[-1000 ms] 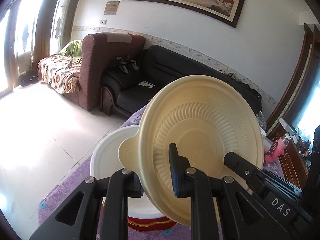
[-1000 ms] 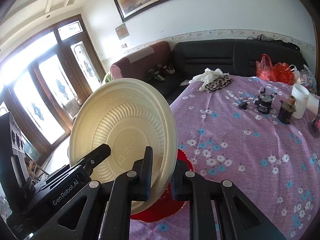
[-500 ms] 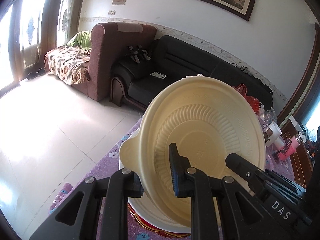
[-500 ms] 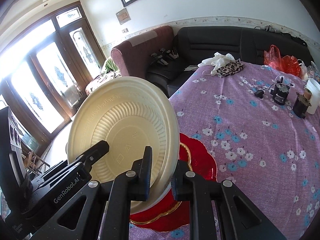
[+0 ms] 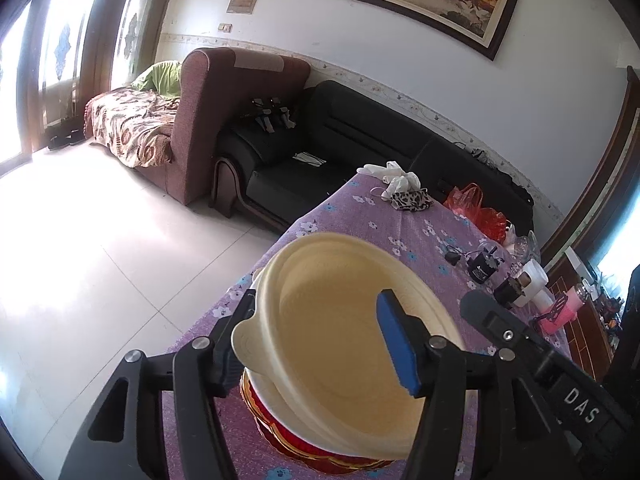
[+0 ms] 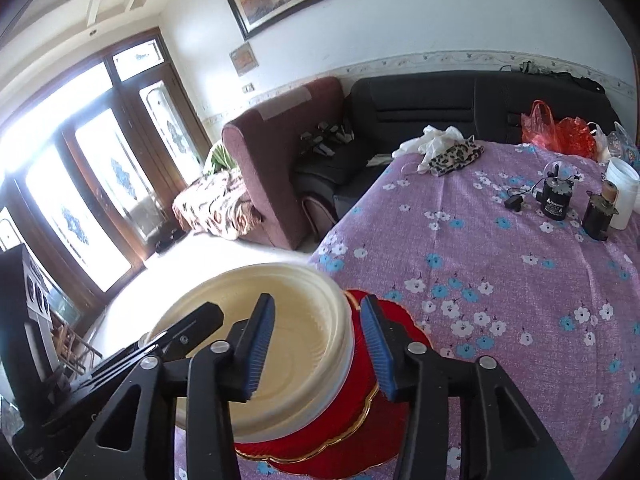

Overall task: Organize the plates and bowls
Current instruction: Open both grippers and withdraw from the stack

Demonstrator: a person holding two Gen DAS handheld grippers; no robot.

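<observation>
A cream plastic bowl (image 5: 332, 336) with a small tab handle lies right way up, nested in a white bowl on a red gold-rimmed plate (image 5: 304, 446) at the table's near corner. My left gripper (image 5: 316, 340) is open, its fingers straddling the bowl's left rim. In the right wrist view the same cream bowl (image 6: 296, 344) sits on the red plate (image 6: 360, 416). My right gripper (image 6: 316, 344) is open, its fingers either side of the bowl's right rim.
The purple flowered tablecloth (image 6: 500, 272) carries small dark bottles (image 6: 556, 200), a white cup (image 6: 622, 192), a red bag (image 6: 556, 128) and cloths (image 6: 444, 152) at the far side. The table edge drops to a tiled floor (image 5: 100, 248); sofas stand behind.
The cream bowl was held tilted up on edge by both grippers; it now lies flat on the stack. Both grippers have opened and let go of it.
</observation>
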